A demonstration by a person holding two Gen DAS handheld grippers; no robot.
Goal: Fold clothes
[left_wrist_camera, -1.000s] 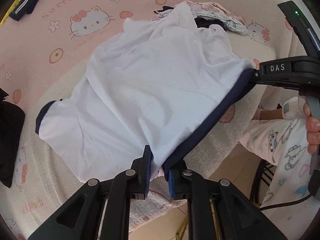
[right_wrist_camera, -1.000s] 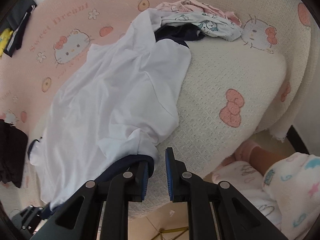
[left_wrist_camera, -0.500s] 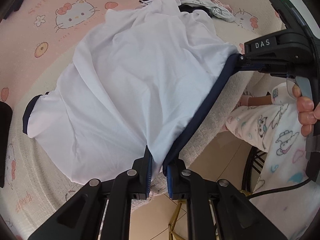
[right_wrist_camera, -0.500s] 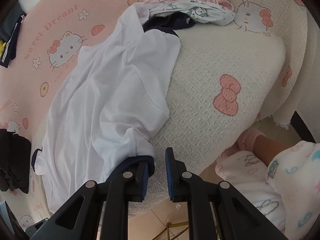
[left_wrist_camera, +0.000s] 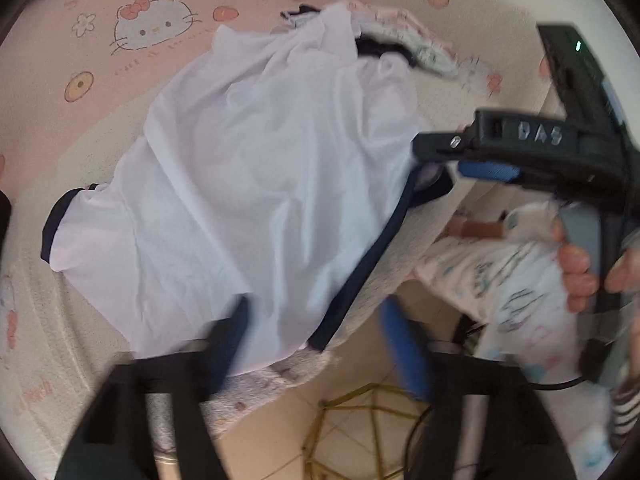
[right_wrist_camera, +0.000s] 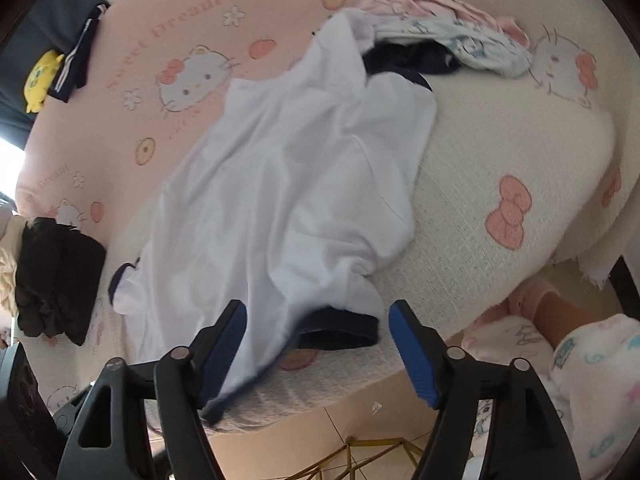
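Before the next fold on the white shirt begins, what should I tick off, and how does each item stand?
1. Left tongs let go: ok, jaws have just been opening, hem between them unpinched.
2. Right tongs let go: ok, just opened too.
3. White shirt lying on the blanket: ok.
4. Shirt smooth: not ok, wrinkled and bunched.
5. Navy hem straight: not ok, it hangs over the edge.
6. Collar end clear of the clothes pile: not ok, they overlap.

White shirt point(right_wrist_camera: 288, 200) lying crumpled along the blanket point(right_wrist_camera: 500, 152), navy hem point(right_wrist_camera: 340, 330) at the near edge. Right gripper point(right_wrist_camera: 318, 344), jaws just opened wide, straddles the hem without pressing it. Patterned clothes point(right_wrist_camera: 452, 36) at the far edge.
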